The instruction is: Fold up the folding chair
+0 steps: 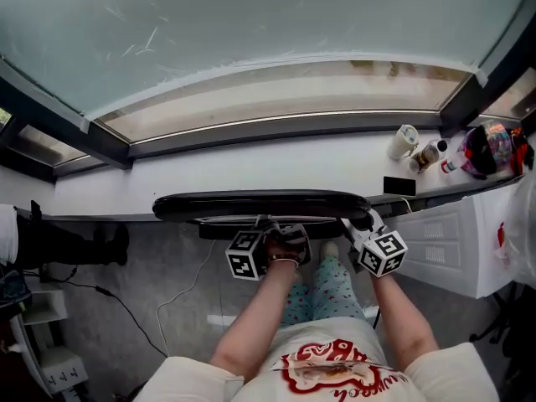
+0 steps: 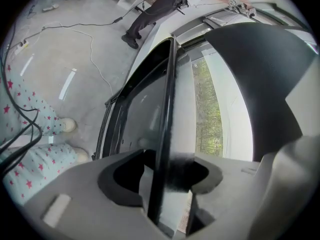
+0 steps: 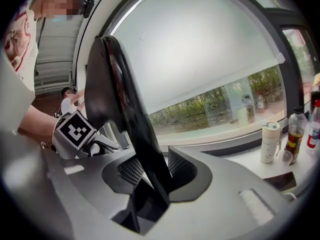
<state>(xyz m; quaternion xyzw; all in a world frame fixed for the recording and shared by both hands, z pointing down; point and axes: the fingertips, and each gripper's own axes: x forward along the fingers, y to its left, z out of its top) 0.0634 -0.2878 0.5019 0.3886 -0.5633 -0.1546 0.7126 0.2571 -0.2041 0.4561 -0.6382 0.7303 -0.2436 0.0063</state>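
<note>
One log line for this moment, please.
folding chair: looks folded, upright by window sill | left tool: shut on chair | right tool: shut on chair

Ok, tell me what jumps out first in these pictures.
A black folding chair, already folded flat, stands edge-on before the white windowsill at the head view's centre. The left gripper and right gripper each clamp it from the near side. A cup and bottles cluster at the sill's right end.
</note>
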